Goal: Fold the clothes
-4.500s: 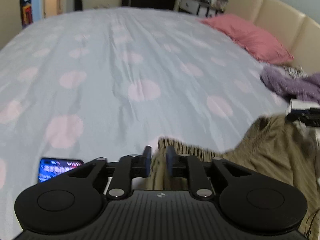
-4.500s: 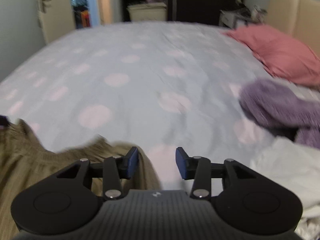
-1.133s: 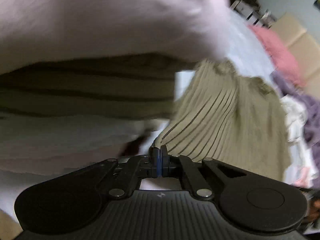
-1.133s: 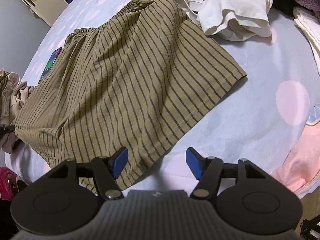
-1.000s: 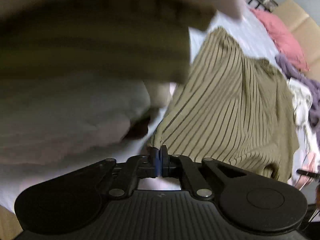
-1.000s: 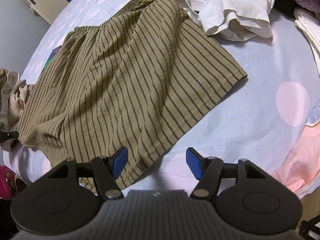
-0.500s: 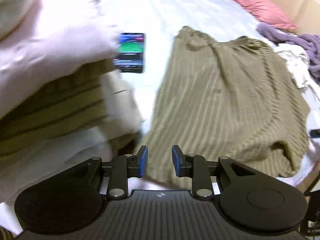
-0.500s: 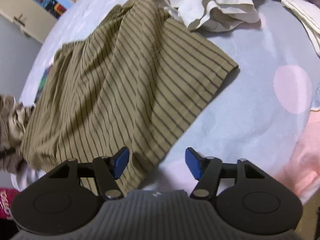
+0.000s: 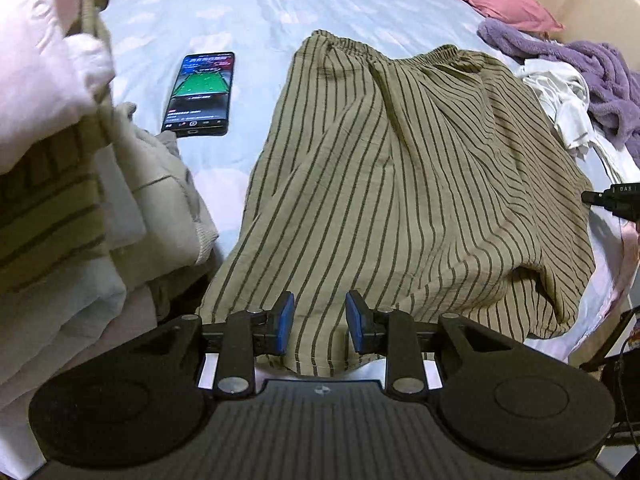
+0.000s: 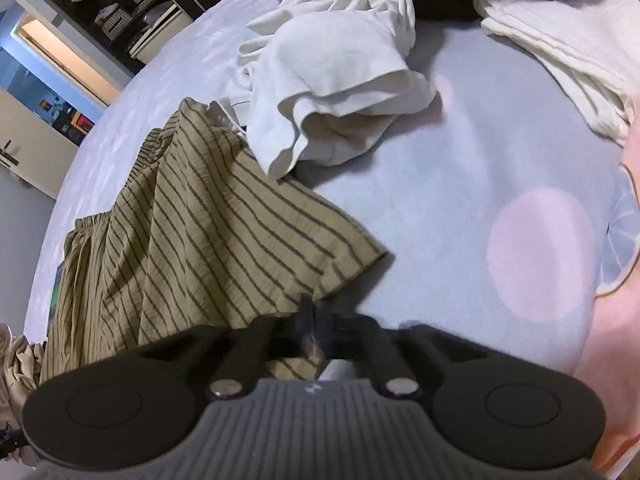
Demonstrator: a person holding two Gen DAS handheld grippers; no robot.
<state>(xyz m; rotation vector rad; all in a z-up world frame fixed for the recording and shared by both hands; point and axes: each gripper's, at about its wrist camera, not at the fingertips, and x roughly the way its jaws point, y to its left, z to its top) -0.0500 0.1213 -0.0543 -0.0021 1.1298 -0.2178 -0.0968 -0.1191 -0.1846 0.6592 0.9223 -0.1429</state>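
The striped shorts lie spread flat on the bed, the right claw pinched on their hem corner and the left claw parted over the other hem, so folding likely needs that side gripped too.

At the right edge of the left wrist view, a black device carries the white letters "DAS", cut off by the frame. The phone on the bed shows a lit screen with lines of text too small to read.

Black ribbed left gripper, 2 blue-padded fingers, silver screws, round side discs
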